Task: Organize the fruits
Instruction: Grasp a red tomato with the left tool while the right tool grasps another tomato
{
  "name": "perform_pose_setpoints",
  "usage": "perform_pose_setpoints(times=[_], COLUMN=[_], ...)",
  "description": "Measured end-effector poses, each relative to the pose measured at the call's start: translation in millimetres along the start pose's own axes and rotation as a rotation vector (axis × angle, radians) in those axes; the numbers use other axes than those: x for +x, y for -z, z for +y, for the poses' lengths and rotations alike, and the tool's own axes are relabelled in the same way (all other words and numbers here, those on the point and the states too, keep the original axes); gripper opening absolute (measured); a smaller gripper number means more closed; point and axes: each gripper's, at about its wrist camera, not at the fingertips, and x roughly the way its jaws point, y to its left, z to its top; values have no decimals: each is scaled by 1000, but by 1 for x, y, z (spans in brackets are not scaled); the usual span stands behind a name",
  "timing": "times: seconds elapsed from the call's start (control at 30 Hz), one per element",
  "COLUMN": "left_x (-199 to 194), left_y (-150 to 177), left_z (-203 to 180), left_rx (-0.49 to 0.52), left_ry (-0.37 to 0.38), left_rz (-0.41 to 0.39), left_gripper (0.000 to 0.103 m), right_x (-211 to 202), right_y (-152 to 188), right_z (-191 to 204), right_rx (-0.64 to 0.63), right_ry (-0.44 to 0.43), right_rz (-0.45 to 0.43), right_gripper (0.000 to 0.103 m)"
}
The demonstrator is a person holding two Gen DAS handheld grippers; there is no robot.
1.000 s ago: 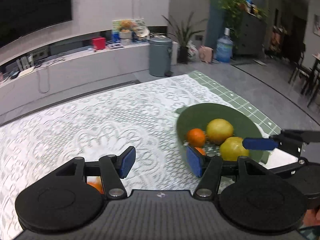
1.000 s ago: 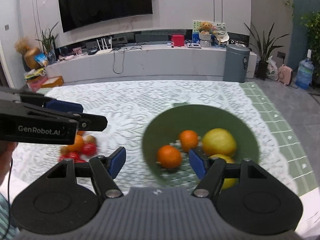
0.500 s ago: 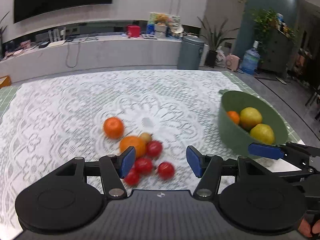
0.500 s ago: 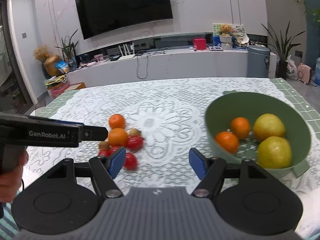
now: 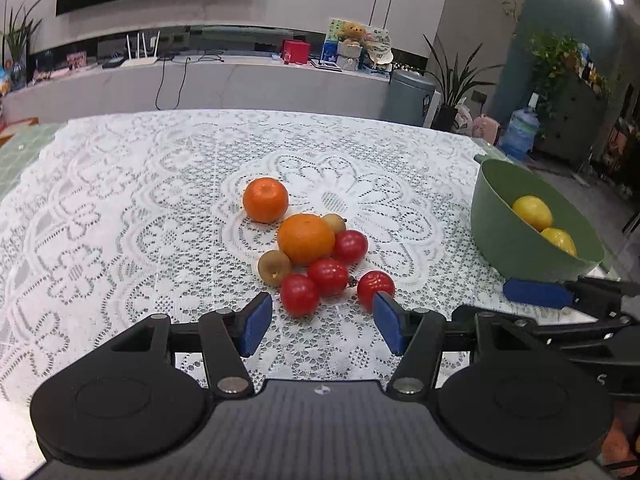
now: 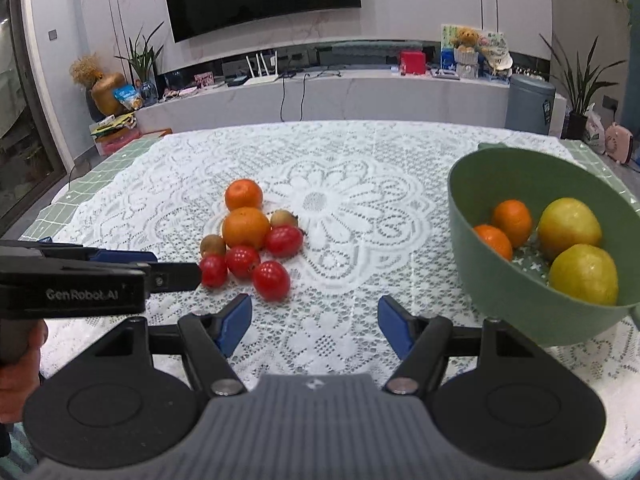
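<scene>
A pile of fruit lies mid-table: two oranges, several red tomatoes and two small brown fruits. The pile also shows in the right wrist view, with an orange and a tomato. A green bowl at the right holds two oranges and two yellow fruits. My left gripper is open and empty, just short of the nearest tomatoes. My right gripper is open and empty, between pile and bowl.
A white lace cloth covers the table, with green tile edge at the left. The left gripper's body crosses the right wrist view at left. The green bowl stands near the table's right edge.
Both grippers swung left, away from the bowl, toward the fruit pile. The left gripper now faces the pile close up. Both stayed open.
</scene>
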Motion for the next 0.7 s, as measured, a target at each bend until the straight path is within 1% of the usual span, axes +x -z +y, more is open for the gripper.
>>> perform_pose_setpoints(times=[0.07,0.1,0.23,0.3,0.43,0.47,0.53,0.7], left_x=[2,4,10,14,24,27,31,37], left_y=[-1,-1,-2,-2,-3,-3,-2,-3], left_z=[7,9,14,13,14,14,14,11], left_rx=[-30,-41,-53,-56,-50,-46,-41,-14], left_ry=[14,19,8,8,-6,-8,-5,-7], left_rz=[6,9,21,32,53,57,67,68], left_gripper=[68,66,61,58,55,54,50,48], right_x=[4,6,17,23,35,37,42,53], right_y=[0,0,-2,-3,-3,-3,-3,-7], right_z=[1,2,6,9,17,18,21,27], right_rx=[-10,-16,-44,-64,-120,-134,-160,-202], right_ry=[8,11,1,-8,-22,-29,-38,-62], right_rz=[4,6,15,21,29,30,29,30], right_gripper=[67,67,65,59,53,50,49,43])
